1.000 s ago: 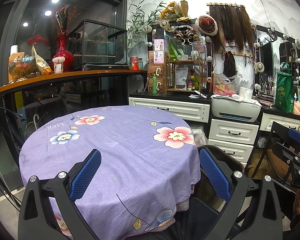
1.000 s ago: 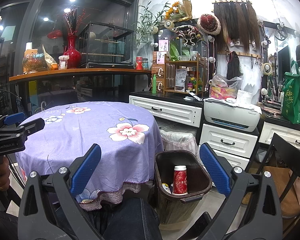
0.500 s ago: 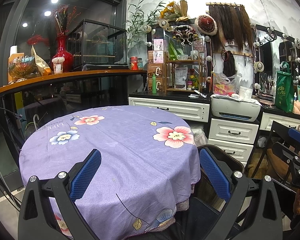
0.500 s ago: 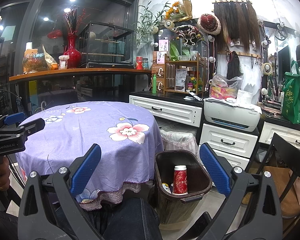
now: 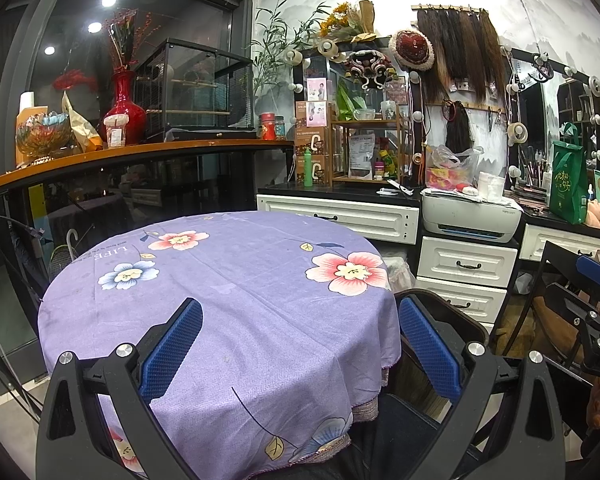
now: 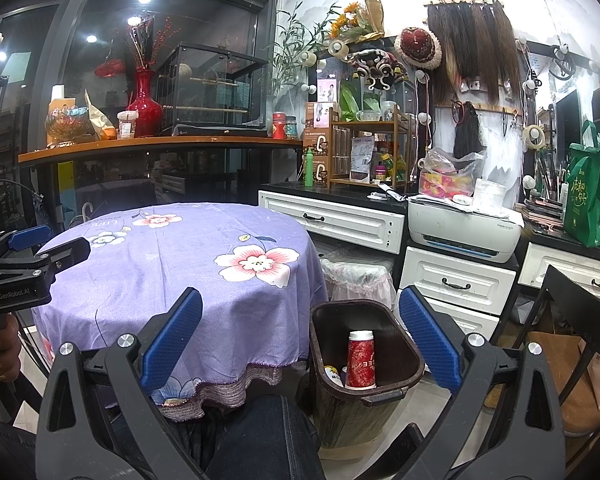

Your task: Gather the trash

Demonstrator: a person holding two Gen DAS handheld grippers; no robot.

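A dark brown bin (image 6: 364, 364) stands on the floor just beside the round surface (image 6: 188, 264) draped in purple floral cloth; a red paper cup with a white lid (image 6: 361, 360) stands upright inside. The left hand-held gripper (image 5: 300, 356) and right hand-held gripper (image 6: 300, 356) both gape wide, holding nothing.

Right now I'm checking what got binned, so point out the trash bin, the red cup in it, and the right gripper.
trash bin (image 6: 414, 354): right wrist view, right rim.
red cup (image 6: 361, 364): right wrist view, red side.
right gripper (image 6: 300, 338): right wrist view, midway between fingertips.
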